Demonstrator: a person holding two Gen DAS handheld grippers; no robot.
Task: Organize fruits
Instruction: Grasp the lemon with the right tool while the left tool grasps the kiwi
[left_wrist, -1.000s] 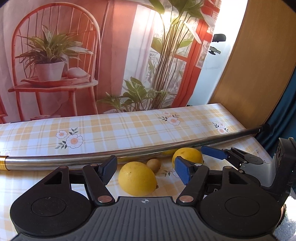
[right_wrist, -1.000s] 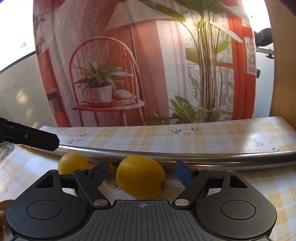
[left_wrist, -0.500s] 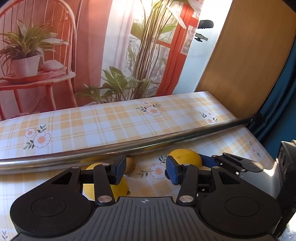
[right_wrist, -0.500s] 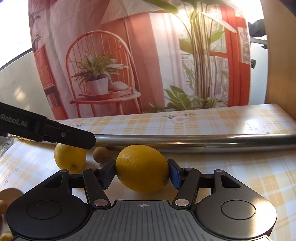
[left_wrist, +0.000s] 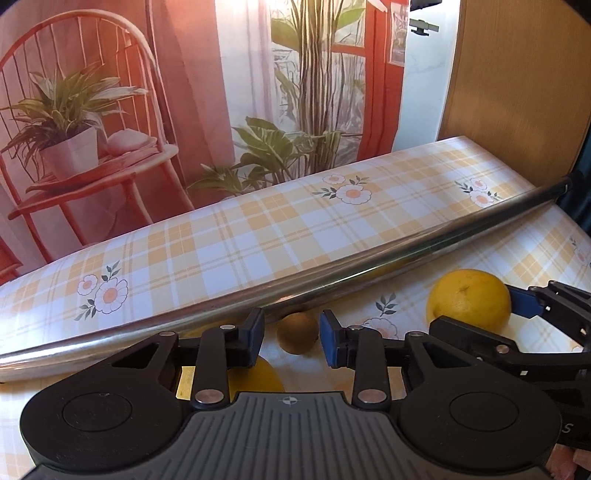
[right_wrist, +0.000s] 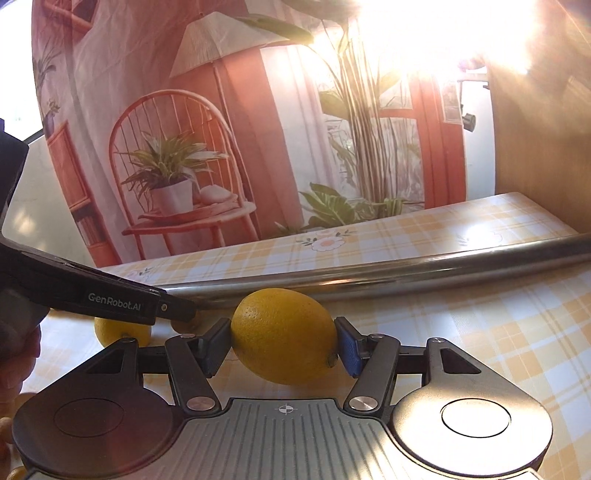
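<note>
I am clamping my right hand-held gripper (right_wrist: 282, 345) on a lemon (right_wrist: 284, 336) just above the worktop (right_wrist: 480, 332), while my left hand-held gripper (left_wrist: 291, 338) is standing released around a small brown fruit (left_wrist: 297, 333) beside the steel bar (left_wrist: 332, 284). In my judgement the pick step is underway; next I am to close the left and carry both clear. The left unit's side is reading "GenRobot.AI" (right_wrist: 116, 307).

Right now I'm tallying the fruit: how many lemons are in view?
2. One lemon is clamped in the right hand-held gripper; the other lemon lies on the tablecloth beneath the left hand-held gripper. More may be hidden.
</note>
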